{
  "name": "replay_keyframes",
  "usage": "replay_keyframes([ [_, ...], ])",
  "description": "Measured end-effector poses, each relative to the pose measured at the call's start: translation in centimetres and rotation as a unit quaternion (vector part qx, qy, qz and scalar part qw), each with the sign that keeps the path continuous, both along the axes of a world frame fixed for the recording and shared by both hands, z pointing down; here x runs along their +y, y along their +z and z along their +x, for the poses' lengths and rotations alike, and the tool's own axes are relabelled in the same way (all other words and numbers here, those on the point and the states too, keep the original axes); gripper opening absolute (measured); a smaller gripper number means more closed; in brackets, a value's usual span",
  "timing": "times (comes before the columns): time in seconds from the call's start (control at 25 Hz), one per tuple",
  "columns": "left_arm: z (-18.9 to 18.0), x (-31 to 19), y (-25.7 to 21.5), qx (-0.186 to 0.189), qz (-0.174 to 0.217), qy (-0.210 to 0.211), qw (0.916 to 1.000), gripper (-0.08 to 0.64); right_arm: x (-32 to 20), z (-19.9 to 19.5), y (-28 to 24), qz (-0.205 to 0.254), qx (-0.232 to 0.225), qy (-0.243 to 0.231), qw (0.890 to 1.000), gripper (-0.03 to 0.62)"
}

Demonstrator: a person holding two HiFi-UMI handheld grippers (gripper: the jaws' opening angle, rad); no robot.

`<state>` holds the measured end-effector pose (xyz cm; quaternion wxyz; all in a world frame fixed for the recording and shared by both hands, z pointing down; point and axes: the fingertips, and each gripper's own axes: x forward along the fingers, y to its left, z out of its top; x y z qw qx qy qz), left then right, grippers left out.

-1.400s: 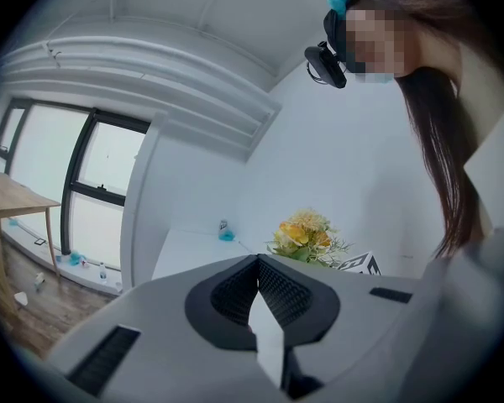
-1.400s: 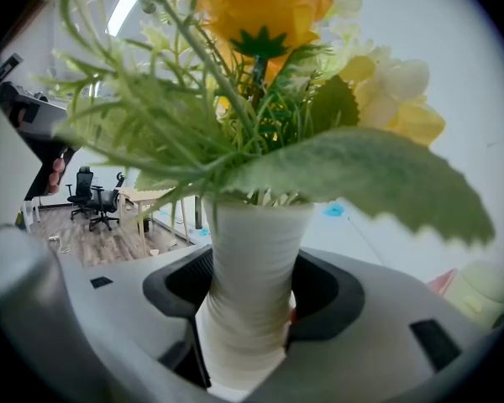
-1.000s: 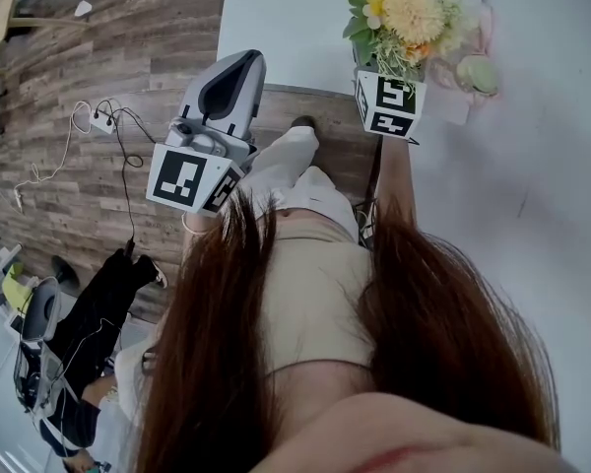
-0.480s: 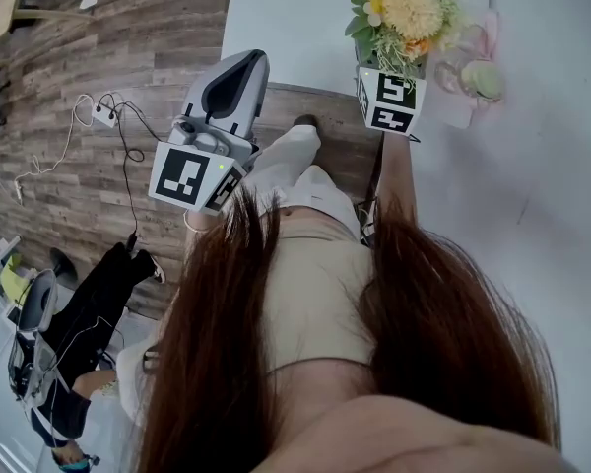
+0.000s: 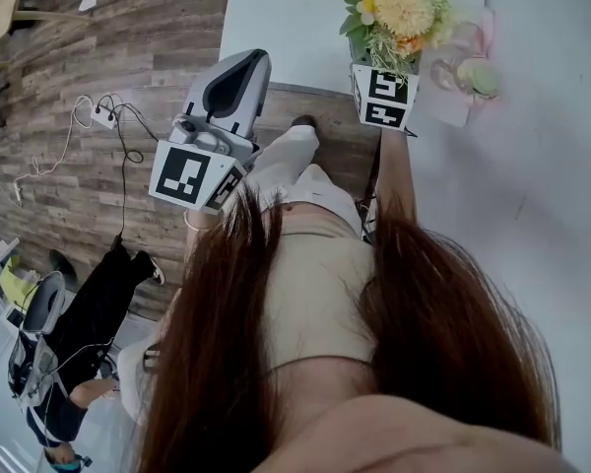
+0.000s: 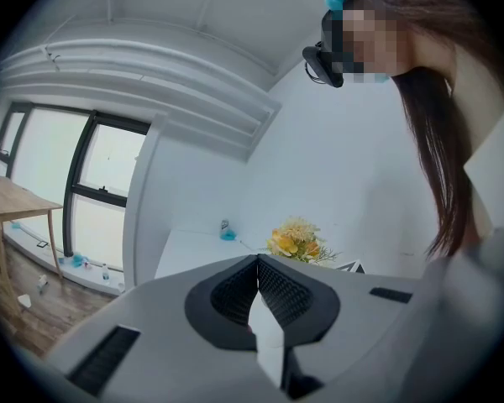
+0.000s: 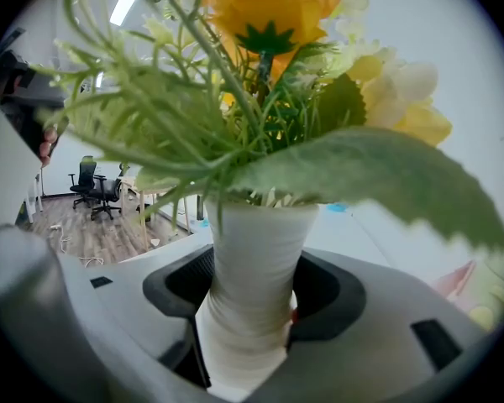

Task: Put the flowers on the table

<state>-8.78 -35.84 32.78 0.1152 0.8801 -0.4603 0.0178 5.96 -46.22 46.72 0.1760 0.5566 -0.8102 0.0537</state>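
My right gripper is clamped on the white-wrapped stem of the yellow and orange artificial flower bouquet, holding it upright over the white table; whether its base touches the tabletop I can't make out; my left gripper hangs over the wooden floor, jaws pressed together on nothing.

A brown wood-plank floor is stretching across the left side. A white power strip is lying on it at the far left, with a thin black cable trailing nearer from it. At the near left a person in dark clothes is stretching a leg out beside a grey-backed chair. A pale pink and green bundle is lying at the far right. A light wooden desk is standing by dark-framed windows, and black office chairs are standing on the far floor.
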Motion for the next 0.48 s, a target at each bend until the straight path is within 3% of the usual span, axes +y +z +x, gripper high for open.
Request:
replay_keyframes([
  [0.48, -0.32, 0.21, -0.51, 0.004, 0.004, 0.001, 1.0000, 0.005, 0.17, -0.31, -0.18, 0.002, 0.018, -0.003, 1.000, 0.290],
])
